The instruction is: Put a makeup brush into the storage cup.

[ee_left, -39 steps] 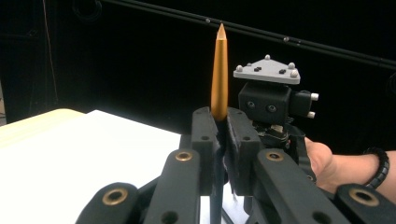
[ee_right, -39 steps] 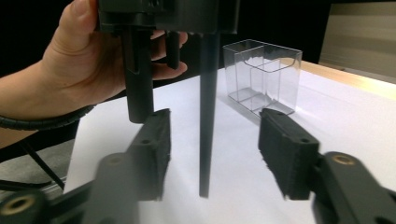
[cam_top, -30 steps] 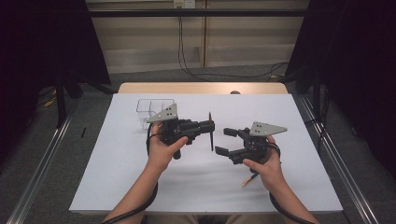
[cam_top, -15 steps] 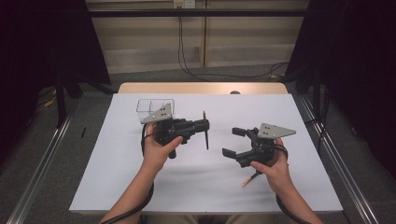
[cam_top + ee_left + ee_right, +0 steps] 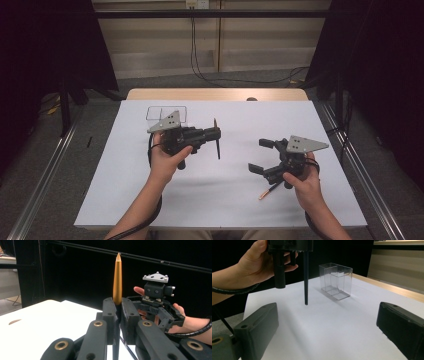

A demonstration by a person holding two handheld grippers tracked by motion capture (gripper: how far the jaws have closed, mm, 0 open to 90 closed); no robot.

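Observation:
My left gripper (image 5: pixel 215 133) is shut on a black pen (image 5: pixel 217 146) with a gold tip, held above the white table. In the left gripper view the jaws (image 5: pixel 117 308) clamp the pen's shaft and the gold tip (image 5: pixel 117 280) points up. My right gripper (image 5: pixel 261 155) stands open to the right of it, apart from the pen. Its wide-apart jaws (image 5: pixel 329 325) frame the hanging black shaft of the pen (image 5: pixel 306 277), with nothing between them. A second pen (image 5: pixel 268 191) with a copper end lies on the table under the right hand.
A clear plastic box (image 5: pixel 166 113) stands on the white table sheet (image 5: pixel 235 215) at the back left, behind the left gripper, and is seen past the shaft as the clear box (image 5: pixel 336 281). The wooden table edge (image 5: pixel 215 94) runs along the far side.
My right gripper has drawn away to the right from the left gripper and the pen. The left gripper has shifted slightly left, still shut on the pen.

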